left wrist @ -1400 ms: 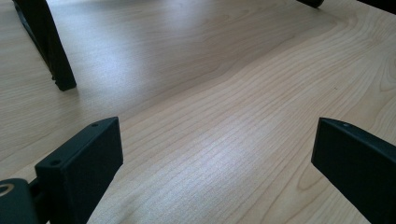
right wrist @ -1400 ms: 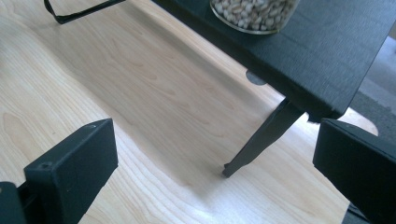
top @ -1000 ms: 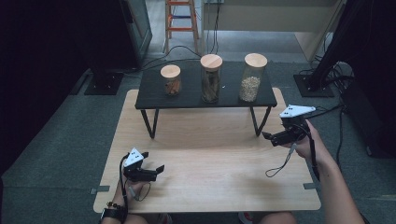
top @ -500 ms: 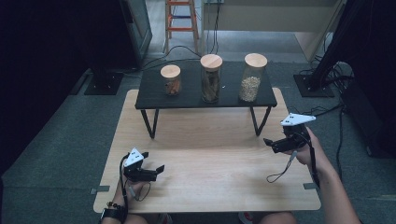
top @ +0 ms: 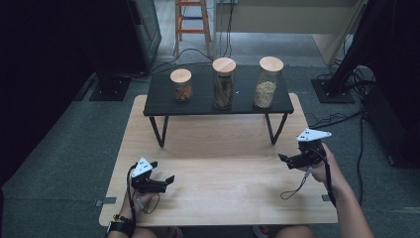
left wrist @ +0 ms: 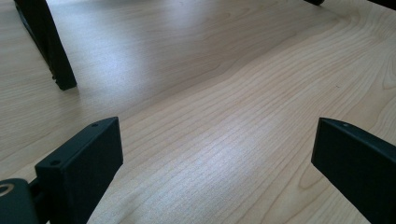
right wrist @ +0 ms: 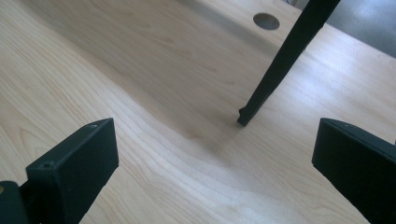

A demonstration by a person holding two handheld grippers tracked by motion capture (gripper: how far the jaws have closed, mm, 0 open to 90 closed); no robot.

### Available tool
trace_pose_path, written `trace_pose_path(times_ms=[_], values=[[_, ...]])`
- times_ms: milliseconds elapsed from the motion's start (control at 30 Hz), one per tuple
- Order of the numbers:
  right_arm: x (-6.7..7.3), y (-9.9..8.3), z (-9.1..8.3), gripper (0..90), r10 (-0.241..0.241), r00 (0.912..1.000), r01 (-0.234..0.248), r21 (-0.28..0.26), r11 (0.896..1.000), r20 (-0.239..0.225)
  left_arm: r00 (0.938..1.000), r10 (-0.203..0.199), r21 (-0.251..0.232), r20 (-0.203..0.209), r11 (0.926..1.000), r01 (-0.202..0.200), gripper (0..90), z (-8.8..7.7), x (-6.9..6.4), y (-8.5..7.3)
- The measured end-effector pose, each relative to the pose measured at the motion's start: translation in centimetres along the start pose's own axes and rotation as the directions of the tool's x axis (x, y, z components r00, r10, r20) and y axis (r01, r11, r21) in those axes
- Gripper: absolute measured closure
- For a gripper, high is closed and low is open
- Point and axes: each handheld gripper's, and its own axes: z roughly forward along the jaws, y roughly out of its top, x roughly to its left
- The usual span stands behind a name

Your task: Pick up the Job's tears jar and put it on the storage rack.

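Both the left hand-held gripper (top: pixel 166 181) and the right hand-held gripper (top: pixel 286 158) hold flat black jaws spread, empty, over the pale grained wooden desk (top: pixel 218 144), in front of the black metal shelf (top: pixel 198 101) carrying three cork-lidded glass jars (top: pixel 223 83).

A black shelf (top: pixel 198 101) stands on the far part of the wooden desk (top: pixel 223 198). Three jars with wooden lids stand in a row on it: a short jar (top: pixel 181 85), a middle jar (top: pixel 224 83) and a right jar (top: pixel 267 82). The left claw (top: pixel 166 181) and right claw (top: pixel 283 159) are low over the desk, well apart, holding nothing.
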Motion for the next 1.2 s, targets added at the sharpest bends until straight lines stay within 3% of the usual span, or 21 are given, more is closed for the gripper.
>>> trace_pose_path(times_ms=[533,933,1200], values=[[0.3,-3.0,1.3,0.5,0.037,0.9992,-0.038,0.036,0.999,0.013,1.0000,0.005,0.005,-0.005,1.0000,-0.005,2.2,0.0,-0.1,0.1],[0.6,-6.2,2.4,2.2,0.113,0.9934,-0.113,0.003,0.994,0.020,1.0000,0.004,0.008,-0.008,1.0000,-0.004,2.2,0.1,-0.2,0.1],[0.9,-7.7,2.8,2.2,0.136,0.9906,-0.136,-0.004,0.991,0.012,0.9999,0.006,0.011,-0.010,0.9999,-0.006,2.2,0.1,-0.2,0.2]])
